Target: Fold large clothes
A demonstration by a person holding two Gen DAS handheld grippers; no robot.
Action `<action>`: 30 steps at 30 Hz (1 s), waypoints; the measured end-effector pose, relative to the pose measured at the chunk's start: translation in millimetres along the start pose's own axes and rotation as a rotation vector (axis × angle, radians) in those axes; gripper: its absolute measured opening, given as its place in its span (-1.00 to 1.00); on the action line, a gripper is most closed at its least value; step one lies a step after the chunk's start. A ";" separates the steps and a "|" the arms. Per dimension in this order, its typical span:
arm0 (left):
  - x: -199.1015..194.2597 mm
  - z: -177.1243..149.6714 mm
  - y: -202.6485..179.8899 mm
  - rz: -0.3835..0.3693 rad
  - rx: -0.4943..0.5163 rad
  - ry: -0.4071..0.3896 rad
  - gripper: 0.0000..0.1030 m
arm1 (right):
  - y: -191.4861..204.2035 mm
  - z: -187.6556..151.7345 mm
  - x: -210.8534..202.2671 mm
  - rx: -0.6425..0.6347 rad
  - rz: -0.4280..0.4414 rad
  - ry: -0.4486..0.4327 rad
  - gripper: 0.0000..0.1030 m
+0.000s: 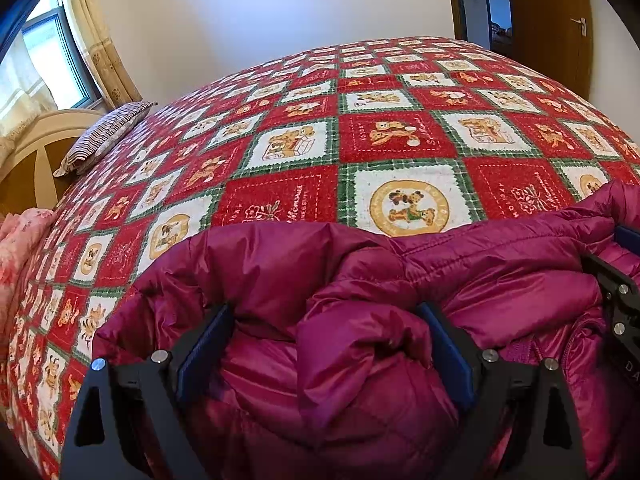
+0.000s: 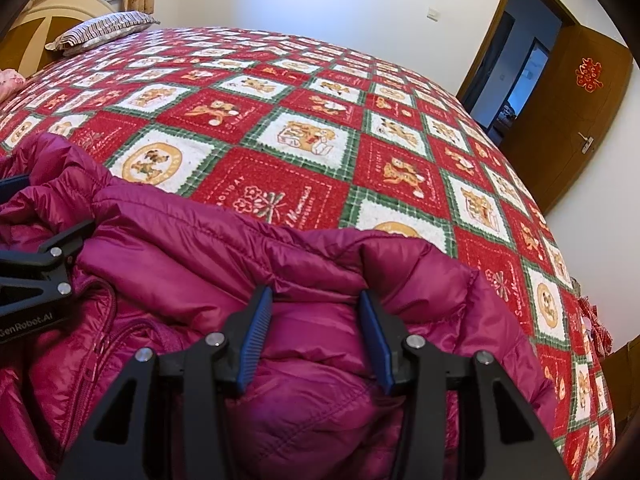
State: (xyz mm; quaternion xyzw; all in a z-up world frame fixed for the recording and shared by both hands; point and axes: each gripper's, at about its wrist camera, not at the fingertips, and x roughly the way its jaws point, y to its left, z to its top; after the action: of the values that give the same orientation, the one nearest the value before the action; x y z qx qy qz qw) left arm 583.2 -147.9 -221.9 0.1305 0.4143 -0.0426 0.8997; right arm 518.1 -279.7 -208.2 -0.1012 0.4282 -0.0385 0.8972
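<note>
Jacket (image 1: pixel 360 280), a magenta quilted puffer, lies bunched at the near edge of the bed, on the quilt (image 1: pixel 400 140). Its zipper (image 2: pixel 108 320) shows in the right view, running down the left part of the heap.

Left gripper (image 1: pixel 326 344) has its jaws spread wide, with a thick roll of jacket fabric bulging up between the blue pads (image 1: pixel 204 356); the pads touch the fabric at both sides, but whether they truly pinch it I cannot tell. Right gripper (image 2: pixel 316 336) stands with jaws narrower, a puffed fold of the jacket filling the gap and pressed by both pads (image 2: pixel 254 340), so it grips the jacket. Each gripper shows at the edge of the other's view, so the two sit near each other on the garment.

Beyond, the quilt is red, white and green squares with bear pictures. A striped pillow (image 1: pixel 104 136) lies at the headboard (image 1: pixel 36 148), beside a curtain (image 1: pixel 100 40) and window (image 1: pixel 52 56). A wooden door (image 2: pixel 568 112) stands open on the far right.
</note>
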 end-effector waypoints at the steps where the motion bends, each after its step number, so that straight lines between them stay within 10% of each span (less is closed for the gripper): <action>1: -1.2 3.1 4.8 -0.018 -0.007 0.013 0.83 | -1.8 1.6 -0.5 0.004 0.006 0.005 0.07; 9: -104.7 -13.7 55.8 -0.078 -0.086 -0.049 0.83 | -49.2 -23.7 -89.9 0.093 0.054 -0.066 0.38; 20: -212.0 -189.8 91.3 -0.123 -0.059 -0.037 0.83 | -57.5 -194.3 -183.1 0.183 0.168 0.070 0.57; 30: -254.4 -295.1 133.3 -0.117 -0.111 -0.014 0.83 | -48.9 -280.4 -242.3 0.264 0.099 0.055 0.57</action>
State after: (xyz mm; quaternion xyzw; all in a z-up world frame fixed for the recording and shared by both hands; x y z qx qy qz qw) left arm 225.0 52.1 -186.5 0.0559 0.4166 -0.0729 0.9044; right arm 148.6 -331.4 -185.2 0.0400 0.4481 -0.0530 0.8915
